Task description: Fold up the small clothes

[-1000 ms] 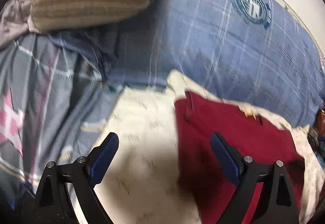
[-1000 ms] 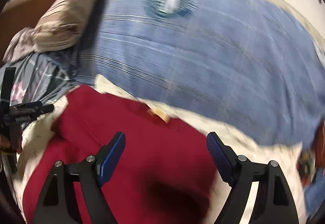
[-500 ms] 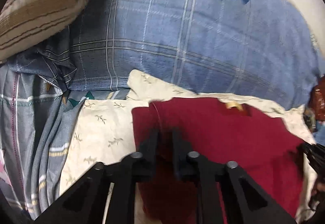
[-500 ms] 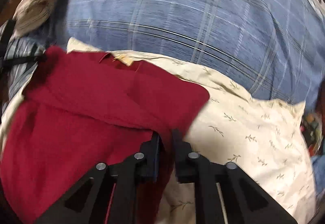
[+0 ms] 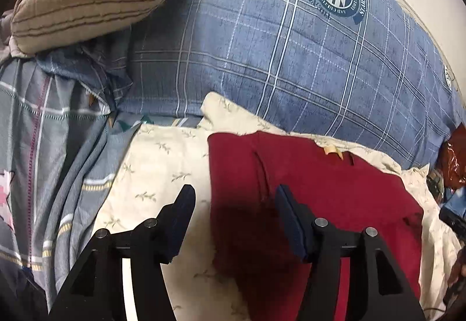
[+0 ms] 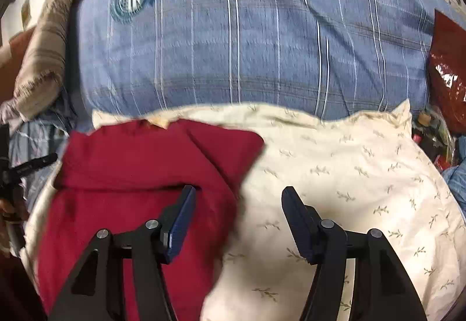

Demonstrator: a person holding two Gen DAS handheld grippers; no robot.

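Now the left gripper (image 5: pixel 234 213) and the right gripper (image 6: pixel 238 213) both hang low over the red shirt (image 5: pixel 317 190), jaws spread wide and holding nothing, while it lies partly folded on the cream sheet (image 6: pixel 349 175).

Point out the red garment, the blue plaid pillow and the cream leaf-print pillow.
red garment (image 5: pixel 335 193): left wrist view, its upper middle.
blue plaid pillow (image 5: pixel 247 38): left wrist view, its centre.
cream leaf-print pillow (image 6: pixel 364 175): right wrist view, bare part.
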